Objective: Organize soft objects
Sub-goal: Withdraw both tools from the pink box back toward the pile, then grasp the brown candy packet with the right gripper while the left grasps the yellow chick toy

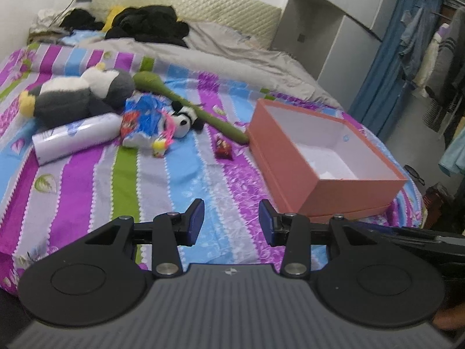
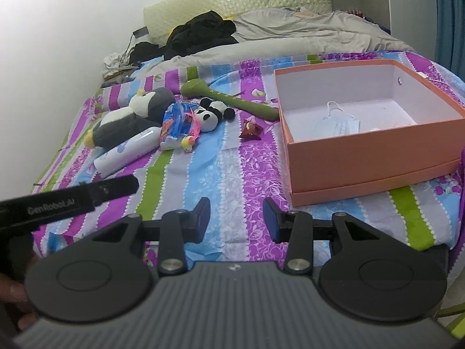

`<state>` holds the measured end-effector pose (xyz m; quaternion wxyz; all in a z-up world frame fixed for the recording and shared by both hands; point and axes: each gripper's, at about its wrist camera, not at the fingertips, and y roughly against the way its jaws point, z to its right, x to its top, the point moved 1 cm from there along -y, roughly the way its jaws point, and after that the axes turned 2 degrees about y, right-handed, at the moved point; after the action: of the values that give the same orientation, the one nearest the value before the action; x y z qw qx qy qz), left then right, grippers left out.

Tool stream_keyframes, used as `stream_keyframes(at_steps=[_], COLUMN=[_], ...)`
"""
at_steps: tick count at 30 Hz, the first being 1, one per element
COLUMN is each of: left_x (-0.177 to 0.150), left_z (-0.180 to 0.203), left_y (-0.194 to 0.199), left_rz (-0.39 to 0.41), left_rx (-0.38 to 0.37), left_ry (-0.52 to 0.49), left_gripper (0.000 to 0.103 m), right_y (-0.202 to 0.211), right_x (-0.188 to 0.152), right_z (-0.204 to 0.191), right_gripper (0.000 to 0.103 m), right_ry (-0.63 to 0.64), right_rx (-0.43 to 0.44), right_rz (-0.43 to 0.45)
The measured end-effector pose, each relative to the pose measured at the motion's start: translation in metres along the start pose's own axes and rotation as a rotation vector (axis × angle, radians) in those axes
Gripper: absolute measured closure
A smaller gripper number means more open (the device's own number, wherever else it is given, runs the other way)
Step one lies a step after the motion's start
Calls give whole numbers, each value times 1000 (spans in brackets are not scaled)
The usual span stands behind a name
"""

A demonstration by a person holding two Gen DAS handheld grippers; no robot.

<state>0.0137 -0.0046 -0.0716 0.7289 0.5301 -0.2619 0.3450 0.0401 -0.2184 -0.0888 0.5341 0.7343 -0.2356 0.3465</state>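
bed: a bed [image 1: 180,180] covered in a sheet striped purple, blue, green and grey, with a pale quilted headboard at the far end.
landmark: an open salmon-pink cardboard box [image 2: 375,157] with a white inside sits on the sheet; every place below is given from it.
inside the box: a pale blue disposable face mask [image 2: 338,125] lies on the box floor.
nearest the box: a long green plush stick with a rounded head [image 2: 232,99] reaches from the toy pile to just beside the box's left side.
small item: a little dark red wrapped packet [image 2: 250,130] lies alone on the sheet, near the box's left side.
toy pile: well to the left of the box, a small black and white plush panda [image 2: 209,113], a crinkled blue, white and red plastic bag [image 2: 173,125], a white cylindrical roll [image 2: 128,151] and a large grey and white plush penguin with yellow feet [image 2: 130,119] lie bunched together.
far end: beyond the box, a crumpled grey blanket [image 2: 290,37] and a heap of black clothes [image 2: 203,33].
left gripper [image 1: 231,222]: hovers over the sheet near the box's front left corner; its fingers are partly apart with nothing between them.
right gripper [image 2: 237,221]: hovers over the sheet in front of the box; its fingers are partly apart and hold nothing.
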Motion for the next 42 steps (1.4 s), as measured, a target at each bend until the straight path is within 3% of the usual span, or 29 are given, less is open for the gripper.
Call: stream_keyframes(at_steps=[25,42], left_x=[38,51], left_z=[-82,-124], left_y=[-151,-238], left_rz=[-42,-3], left_rx=[89,118], left_ry=[41,84], left_gripper=[53,53], right_y=[-140,-238], right_x=[35,55], right_z=[-11,-6], right_gripper=[60,60], right_ry=[73,92], right_rx=[23,-26], right_rz=[-80,-41])
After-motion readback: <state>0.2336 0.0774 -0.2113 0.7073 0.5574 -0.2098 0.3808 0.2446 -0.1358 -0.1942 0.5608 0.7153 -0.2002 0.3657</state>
